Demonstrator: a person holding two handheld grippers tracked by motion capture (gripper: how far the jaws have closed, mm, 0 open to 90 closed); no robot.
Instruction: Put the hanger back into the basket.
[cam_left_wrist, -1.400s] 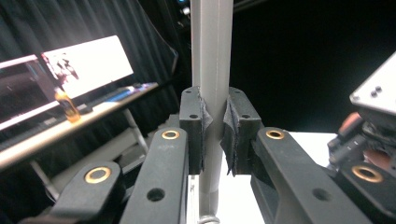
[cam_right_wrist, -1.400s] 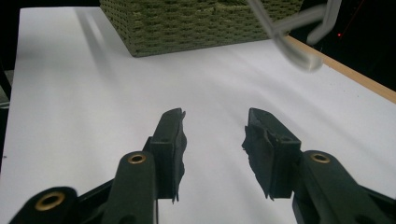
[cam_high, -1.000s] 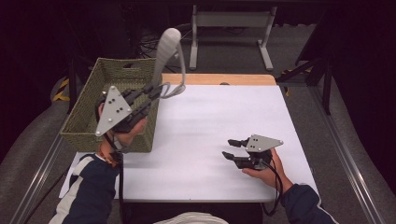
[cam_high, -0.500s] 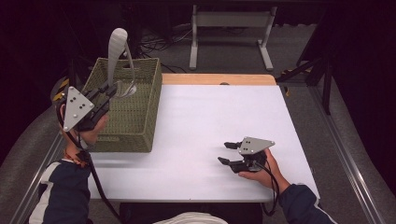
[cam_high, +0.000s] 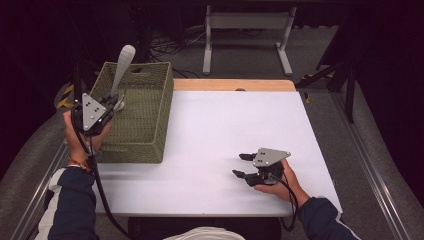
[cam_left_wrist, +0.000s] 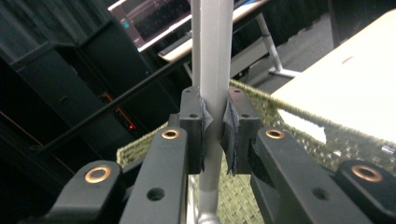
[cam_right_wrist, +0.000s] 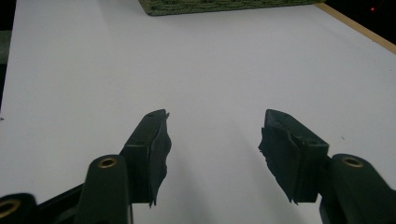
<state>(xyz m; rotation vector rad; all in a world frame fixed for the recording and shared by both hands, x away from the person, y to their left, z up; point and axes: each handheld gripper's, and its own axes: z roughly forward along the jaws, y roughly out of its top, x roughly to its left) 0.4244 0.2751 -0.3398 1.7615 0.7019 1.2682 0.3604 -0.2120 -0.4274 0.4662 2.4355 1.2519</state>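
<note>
A: Starting at the left, what are the left tongs (cam_high: 111, 101) doing?

B: They are gripping a grey utensil handle (cam_high: 122, 65), clamped tight between both pads (cam_left_wrist: 201, 122), with the long handle sticking up over the woven basket (cam_high: 150, 125). Its lower end is hidden, so I cannot name the tool.

A: Where is it sitting?

B: It is hanging above the basket's left rim, not resting on anything I can see.

A: How should this step go?

B: My guess is it is being put into or taken from the basket. Keeping the handle upright and clearing the rim should avoid a snag.

A: And on the right?

B: The right tongs (cam_high: 242, 165) are lying low on the white tabletop (cam_high: 215, 125), spread wide (cam_right_wrist: 212, 140), holding nothing, with 2 bare pads.
</note>
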